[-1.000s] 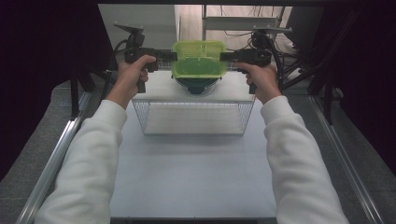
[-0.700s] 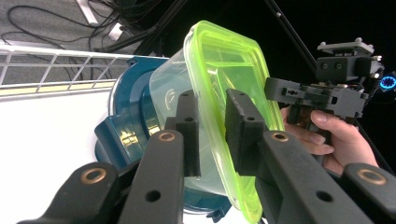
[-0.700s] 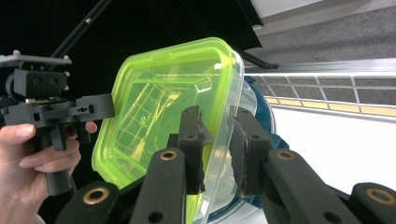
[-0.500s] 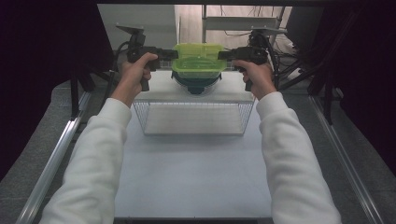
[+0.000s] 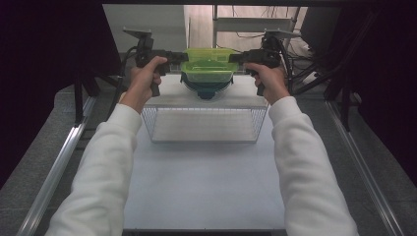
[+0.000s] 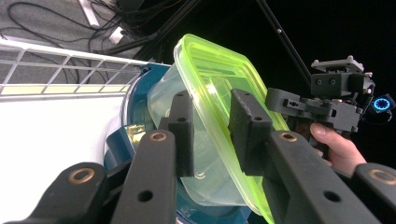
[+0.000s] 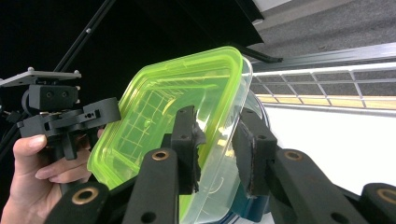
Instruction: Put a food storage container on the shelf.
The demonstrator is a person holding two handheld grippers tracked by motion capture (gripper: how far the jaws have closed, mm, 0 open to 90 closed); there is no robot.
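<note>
A clear plastic container with a neon green lid (image 5: 208,68) rests tilted on a dark blue bowl (image 5: 206,91) at the far end of the white table. My left gripper (image 5: 182,58) is at its left end and my right gripper (image 5: 235,58) at its right end. In the left gripper view the lid's rim (image 6: 210,74) runs between my left gripper's (image 6: 211,95) pads with a gap showing. In the right gripper view the rim (image 7: 233,88) likewise passes between my right gripper's (image 7: 217,114) pads. Both pairs of jaws have just been opening and stand open around the rim.
A white wire basket (image 5: 204,125) stands on the table (image 5: 206,187) just nearer than the bowl. Metal rails (image 5: 59,162) run along both table sides. Cables and dark stands crowd the far edge. The person's white sleeves reach in from below.
The jaws of both grippers have parted a little at the container's ends. Hands, container and bowl stay nearly where they were.
</note>
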